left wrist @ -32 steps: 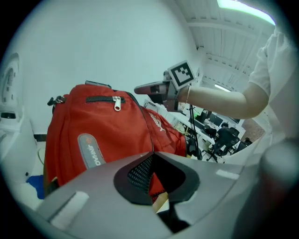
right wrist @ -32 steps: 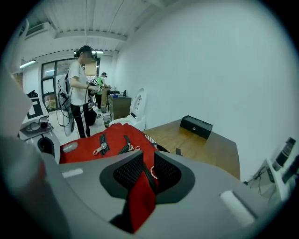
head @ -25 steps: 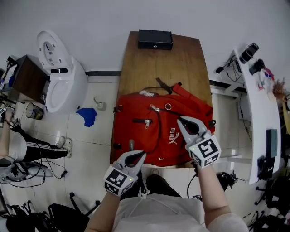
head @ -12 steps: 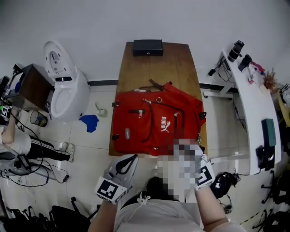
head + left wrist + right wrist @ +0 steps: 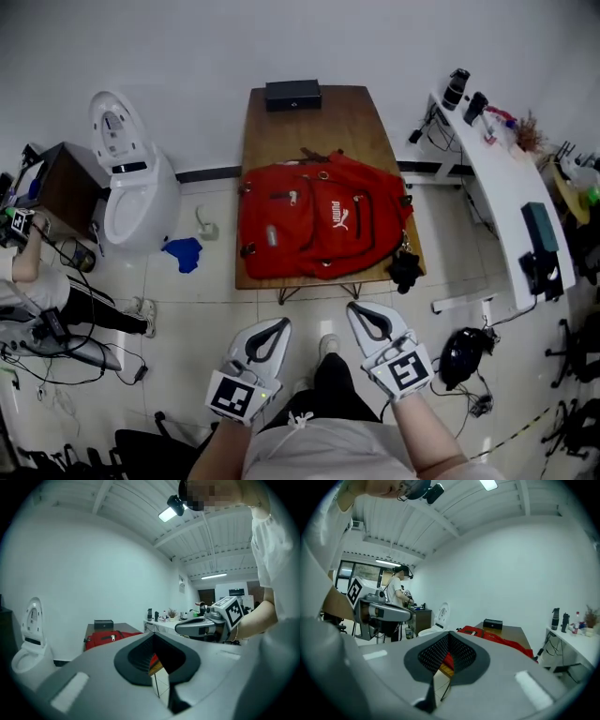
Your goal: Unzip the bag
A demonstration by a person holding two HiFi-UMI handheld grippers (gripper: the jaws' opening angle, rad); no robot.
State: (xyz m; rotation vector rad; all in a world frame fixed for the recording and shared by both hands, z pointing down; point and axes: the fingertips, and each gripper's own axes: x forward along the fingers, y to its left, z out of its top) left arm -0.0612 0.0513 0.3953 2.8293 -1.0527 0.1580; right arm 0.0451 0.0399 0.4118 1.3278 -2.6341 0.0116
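Note:
A red backpack (image 5: 319, 225) lies flat on the wooden table (image 5: 337, 117), its zips and white logo facing up. Both grippers hang in front of the table, close to my body and well short of the bag. My left gripper (image 5: 278, 323) is shut with nothing in it. My right gripper (image 5: 357, 308) is likewise shut and empty. In the left gripper view the backpack (image 5: 110, 638) shows far ahead beyond the closed left gripper (image 5: 153, 635). The right gripper view shows the backpack (image 5: 487, 634) past the closed right gripper (image 5: 449, 633).
A black box (image 5: 292, 94) sits at the table's far end. A black object (image 5: 405, 269) hangs at the table's front right corner. A white toilet-shaped unit (image 5: 127, 178) stands left, a white desk (image 5: 506, 187) right. A blue cloth (image 5: 183, 253) lies on the floor.
Both grippers have drawn back from the bag to in front of the table; the right one was over the bag a second ago. The bag now looks smaller and farther off.

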